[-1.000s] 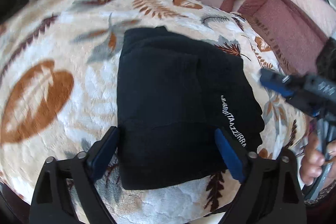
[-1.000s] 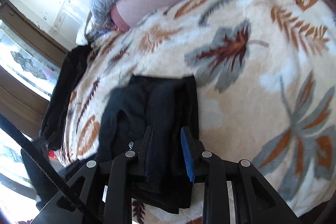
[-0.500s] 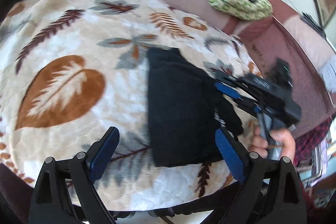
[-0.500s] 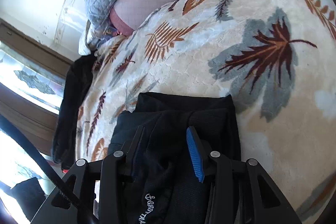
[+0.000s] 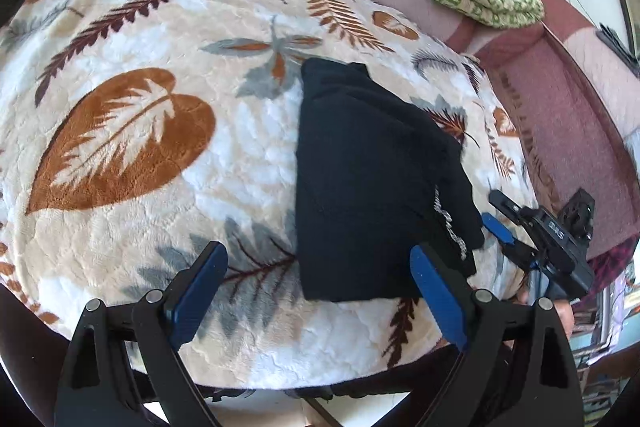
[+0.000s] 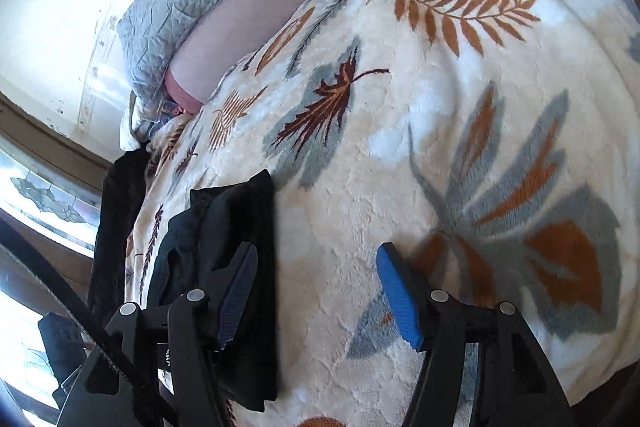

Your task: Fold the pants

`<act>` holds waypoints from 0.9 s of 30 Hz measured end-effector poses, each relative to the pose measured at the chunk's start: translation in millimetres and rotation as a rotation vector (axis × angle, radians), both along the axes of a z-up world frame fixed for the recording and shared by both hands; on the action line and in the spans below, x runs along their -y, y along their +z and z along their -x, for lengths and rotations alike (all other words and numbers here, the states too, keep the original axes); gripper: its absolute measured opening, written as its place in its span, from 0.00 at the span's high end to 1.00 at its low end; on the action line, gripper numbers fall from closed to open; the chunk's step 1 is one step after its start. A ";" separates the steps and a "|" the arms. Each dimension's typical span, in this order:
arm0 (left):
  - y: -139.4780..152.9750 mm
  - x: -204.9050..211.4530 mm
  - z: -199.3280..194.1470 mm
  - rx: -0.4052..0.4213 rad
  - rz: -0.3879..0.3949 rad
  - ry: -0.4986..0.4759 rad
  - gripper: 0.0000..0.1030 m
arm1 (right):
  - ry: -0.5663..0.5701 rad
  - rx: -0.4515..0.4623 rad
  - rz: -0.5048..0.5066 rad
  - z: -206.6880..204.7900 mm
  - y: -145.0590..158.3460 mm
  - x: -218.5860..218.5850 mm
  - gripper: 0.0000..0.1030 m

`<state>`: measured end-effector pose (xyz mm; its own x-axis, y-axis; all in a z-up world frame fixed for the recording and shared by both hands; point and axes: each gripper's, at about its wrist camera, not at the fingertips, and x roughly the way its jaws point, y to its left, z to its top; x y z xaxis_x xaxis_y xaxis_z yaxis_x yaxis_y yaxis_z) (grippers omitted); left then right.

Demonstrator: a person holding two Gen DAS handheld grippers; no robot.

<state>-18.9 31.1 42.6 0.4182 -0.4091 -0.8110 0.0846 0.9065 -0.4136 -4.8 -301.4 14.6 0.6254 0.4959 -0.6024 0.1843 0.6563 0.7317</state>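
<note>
The bed, under its leaf-print blanket (image 5: 168,187), fills both of my views, and the black pants (image 5: 372,187) lie on it as a compact folded rectangle, a line of white lettering along the edge towards my right side. A second ago my right hand-held gripper (image 6: 316,291) sat narrow over the dark cloth; its jaws have just been opening, and now they stand apart with bare blanket between them and the pants just beside the left pad, partly under it. So I have let go of the fold. My left hand-held gripper (image 5: 320,291) stays wide and holds nothing, its right pad over the near corner of the bundle. I judge the folding as good as done, needing at most a tidy.
</note>
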 end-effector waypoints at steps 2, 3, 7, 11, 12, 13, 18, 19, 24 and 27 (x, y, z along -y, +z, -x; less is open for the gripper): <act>7.6 0.7 8.8 0.026 -0.018 -0.001 0.11 | 0.001 0.008 0.029 -0.7 -0.2 -7.4 0.33; 9.8 0.0 11.9 0.034 -0.024 0.000 0.11 | 0.005 0.023 0.057 -0.2 0.5 -12.1 0.29; 17.6 -8.8 29.6 0.057 -0.058 0.026 0.11 | 0.025 0.091 0.192 6.1 6.5 -35.6 0.21; 20.8 -17.6 42.0 0.060 -0.059 0.055 0.11 | 0.035 0.190 0.393 20.7 7.2 -61.2 0.17; 21.4 -18.5 43.3 0.062 -0.054 0.058 0.11 | 0.031 0.201 0.435 22.7 6.4 -66.4 0.17; 22.0 -18.3 44.6 0.065 -0.049 0.060 0.11 | 0.034 0.196 0.461 22.2 7.0 -69.7 0.17; 22.1 -11.2 45.5 0.074 -0.028 0.028 0.11 | 0.050 0.182 0.451 18.9 7.1 -65.8 0.17; 21.8 -9.3 45.4 0.079 -0.028 0.023 0.11 | 0.053 0.183 0.456 18.7 7.1 -66.2 0.17; 13.1 -12.5 41.0 0.075 -0.014 0.010 0.11 | 0.052 0.185 0.505 20.9 7.1 -73.2 0.17; 13.5 -20.8 30.9 0.079 0.004 0.010 0.11 | 0.088 0.089 0.464 6.8 13.7 -69.1 0.12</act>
<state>-49.8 51.9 56.1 0.4853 -0.4075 -0.7736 0.1078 0.9059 -0.4096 -11.6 -232.3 28.2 0.6522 0.2403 -0.7190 0.0639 0.9276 0.3680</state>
